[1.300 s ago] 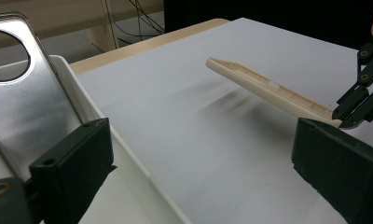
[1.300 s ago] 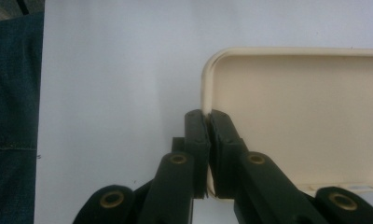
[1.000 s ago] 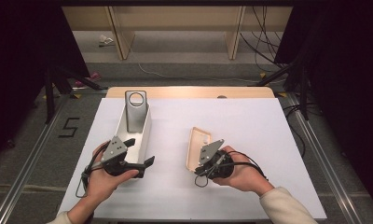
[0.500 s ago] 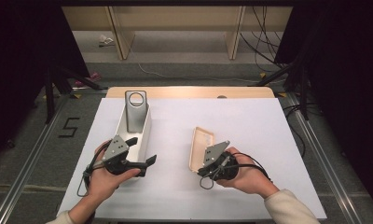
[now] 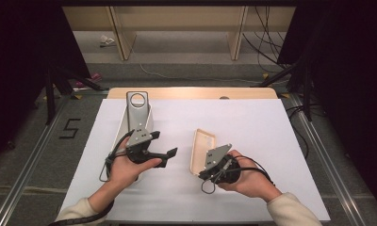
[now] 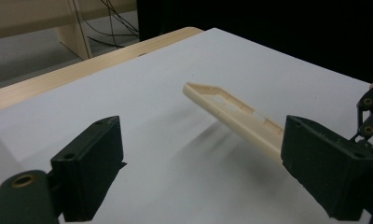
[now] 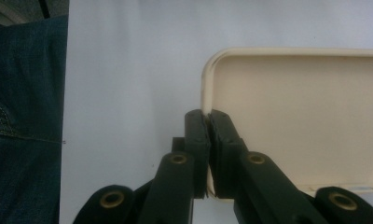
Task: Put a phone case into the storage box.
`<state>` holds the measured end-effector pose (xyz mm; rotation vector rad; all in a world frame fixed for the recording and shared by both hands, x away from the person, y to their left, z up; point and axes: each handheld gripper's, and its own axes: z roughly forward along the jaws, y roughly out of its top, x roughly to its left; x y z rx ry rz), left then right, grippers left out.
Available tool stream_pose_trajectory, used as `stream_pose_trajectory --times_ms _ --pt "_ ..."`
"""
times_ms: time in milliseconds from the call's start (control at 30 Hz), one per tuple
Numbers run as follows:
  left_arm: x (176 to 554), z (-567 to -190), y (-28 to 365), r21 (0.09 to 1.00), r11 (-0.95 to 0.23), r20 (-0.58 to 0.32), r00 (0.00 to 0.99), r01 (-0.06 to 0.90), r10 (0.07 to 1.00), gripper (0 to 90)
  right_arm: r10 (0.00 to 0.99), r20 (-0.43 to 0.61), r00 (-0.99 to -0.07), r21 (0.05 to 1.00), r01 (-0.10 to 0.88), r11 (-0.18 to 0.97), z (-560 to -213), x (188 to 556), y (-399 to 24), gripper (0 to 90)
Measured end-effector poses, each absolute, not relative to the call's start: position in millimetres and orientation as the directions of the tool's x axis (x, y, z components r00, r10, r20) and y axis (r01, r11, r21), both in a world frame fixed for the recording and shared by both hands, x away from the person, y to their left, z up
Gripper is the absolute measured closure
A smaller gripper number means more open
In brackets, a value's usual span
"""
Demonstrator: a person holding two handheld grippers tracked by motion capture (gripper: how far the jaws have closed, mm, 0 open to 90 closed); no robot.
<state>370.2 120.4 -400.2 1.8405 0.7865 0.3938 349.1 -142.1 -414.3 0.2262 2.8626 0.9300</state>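
Left gripper has swung right off the grey metal stand toward the cream case, jaws just closing a little, wide apart, nothing between them. Right gripper pinches the case's thin rim, tilted up off the white table. Handover pending. Case smooth, rounded-corner plastic shell.

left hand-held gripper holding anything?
No: the left hand-held gripper has open jaws with bare white table between them.
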Motion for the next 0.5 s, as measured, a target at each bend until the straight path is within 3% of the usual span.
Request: stream_pose_trajectory --times_ms 233,500 --pt "394 -396 88 0.878 -0.289 -0.111 0.752 0.38 0.65 15.9 0.176 -0.077 -0.981 0.591 0.097 0.801 -412 347 -140 87.2" --pt "426 -404 59 0.819 -0.341 -0.125 0.723 0.462 0.679 26.0 0.164 -0.087 -0.983 0.594 0.081 0.8 -410 345 -137 87.2"
